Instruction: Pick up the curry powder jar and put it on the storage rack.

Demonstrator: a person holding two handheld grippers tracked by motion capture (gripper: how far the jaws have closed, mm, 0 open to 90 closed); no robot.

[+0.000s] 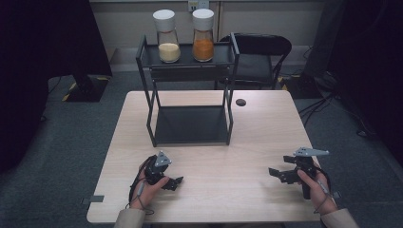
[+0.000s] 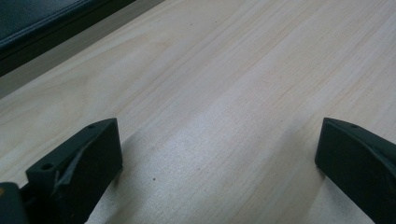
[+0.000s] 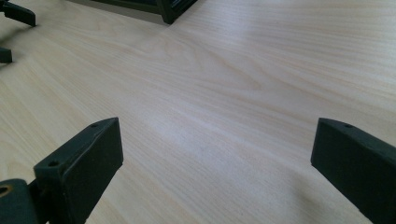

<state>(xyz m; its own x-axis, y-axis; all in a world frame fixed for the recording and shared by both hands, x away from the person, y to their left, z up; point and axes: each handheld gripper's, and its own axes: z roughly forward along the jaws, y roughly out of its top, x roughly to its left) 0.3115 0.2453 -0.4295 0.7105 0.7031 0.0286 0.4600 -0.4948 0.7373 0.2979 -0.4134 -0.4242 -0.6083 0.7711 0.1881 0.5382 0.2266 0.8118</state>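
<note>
My two grippers sit low over the near half of the wooden table (image 1: 266,128), well apart: left gripper (image 1: 175,183) and right gripper (image 1: 274,174), each with jaws spread wide and nothing between them. Nearest thing to them is one black two-tier rack (image 1: 190,124) standing mid-table beyond them. On its top shelf stand two white-capped jars, side by side: pale-powder jar (image 1: 167,36), orange-powder jar (image 1: 203,35). One small black disc (image 1: 241,102) lies right of the rack.

Dim edges, soft overhead glare
</note>
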